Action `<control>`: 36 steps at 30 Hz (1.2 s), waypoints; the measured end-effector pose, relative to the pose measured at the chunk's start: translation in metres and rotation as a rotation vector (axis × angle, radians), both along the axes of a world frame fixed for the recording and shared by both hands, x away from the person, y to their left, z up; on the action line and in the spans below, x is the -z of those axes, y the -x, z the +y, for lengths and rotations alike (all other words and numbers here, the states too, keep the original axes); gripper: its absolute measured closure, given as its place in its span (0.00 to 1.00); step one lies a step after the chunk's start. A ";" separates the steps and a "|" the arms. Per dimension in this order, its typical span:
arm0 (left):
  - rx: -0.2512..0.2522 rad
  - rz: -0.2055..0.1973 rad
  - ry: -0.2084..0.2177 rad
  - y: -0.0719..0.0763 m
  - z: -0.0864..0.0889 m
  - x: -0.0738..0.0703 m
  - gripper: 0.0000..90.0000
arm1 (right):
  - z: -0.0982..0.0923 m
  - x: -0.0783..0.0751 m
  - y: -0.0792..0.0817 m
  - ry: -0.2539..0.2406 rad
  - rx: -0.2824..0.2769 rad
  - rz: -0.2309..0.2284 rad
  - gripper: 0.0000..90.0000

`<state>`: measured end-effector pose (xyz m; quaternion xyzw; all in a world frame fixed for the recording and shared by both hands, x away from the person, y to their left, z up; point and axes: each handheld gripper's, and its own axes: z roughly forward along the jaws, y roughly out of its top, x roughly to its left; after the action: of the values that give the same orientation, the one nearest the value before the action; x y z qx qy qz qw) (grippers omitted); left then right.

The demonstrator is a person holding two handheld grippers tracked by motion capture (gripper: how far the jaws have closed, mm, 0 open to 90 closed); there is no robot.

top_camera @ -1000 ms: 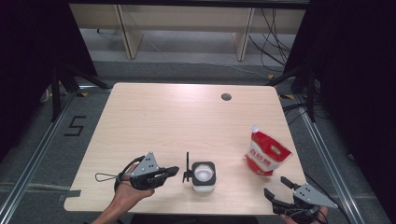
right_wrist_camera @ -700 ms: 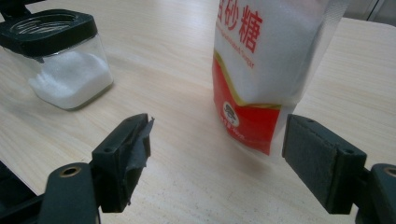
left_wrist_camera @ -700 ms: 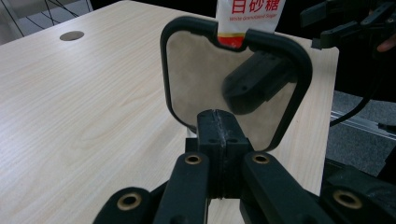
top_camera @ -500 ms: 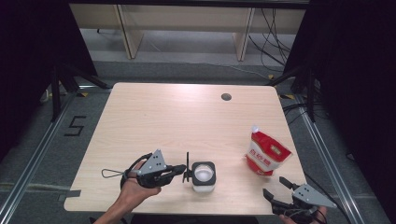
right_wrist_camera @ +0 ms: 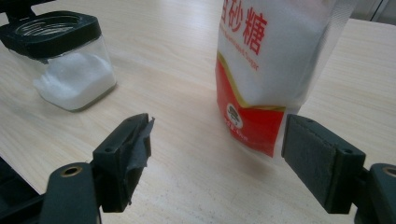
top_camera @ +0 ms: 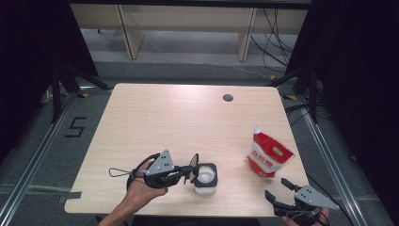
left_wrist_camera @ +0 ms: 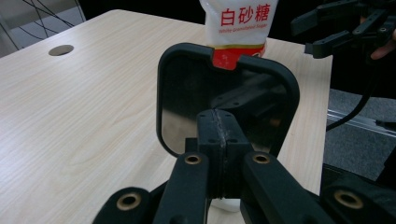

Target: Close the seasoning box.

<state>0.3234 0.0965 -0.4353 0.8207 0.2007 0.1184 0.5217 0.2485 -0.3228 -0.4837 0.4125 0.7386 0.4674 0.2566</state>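
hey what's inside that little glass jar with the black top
The glass jar holds a white granular powder, piled in its lower half and seen through the clear wall. Its black flip lid stands raised beside the left gripper. The very bottom, under the powder, is covered.

Both grippers are matte black, each topped by a grey three-cornered plate — the left gripper (top_camera: pixel 187 173) trails a thin black cable loop, the right gripper (top_camera: pixel 278 194) likewise. Brass-coloured pivot rings sit at the jaw links (pads dark, faintly textured). Forearms are bare, no sleeves.
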 end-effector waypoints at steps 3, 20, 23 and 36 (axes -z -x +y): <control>0.006 0.007 -0.017 -0.001 -0.006 0.002 0.99 | 0.002 0.000 0.002 -0.020 0.012 0.022 0.28; 0.036 0.015 -0.051 -0.003 -0.020 0.010 0.99 | 0.003 0.000 0.000 -0.004 -0.011 0.010 0.28; 0.028 0.031 -0.044 -0.003 -0.022 0.012 0.99 | 0.002 0.000 0.000 -0.002 -0.012 0.010 0.28; 0.036 0.057 -0.014 -0.006 -0.019 0.012 0.89 | 0.002 0.000 0.000 -0.004 -0.015 0.008 0.28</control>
<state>0.3292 0.0770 -0.4473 0.8307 0.1998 0.0870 0.5123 0.2486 -0.3205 -0.4838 0.4094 0.7417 0.4691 0.2495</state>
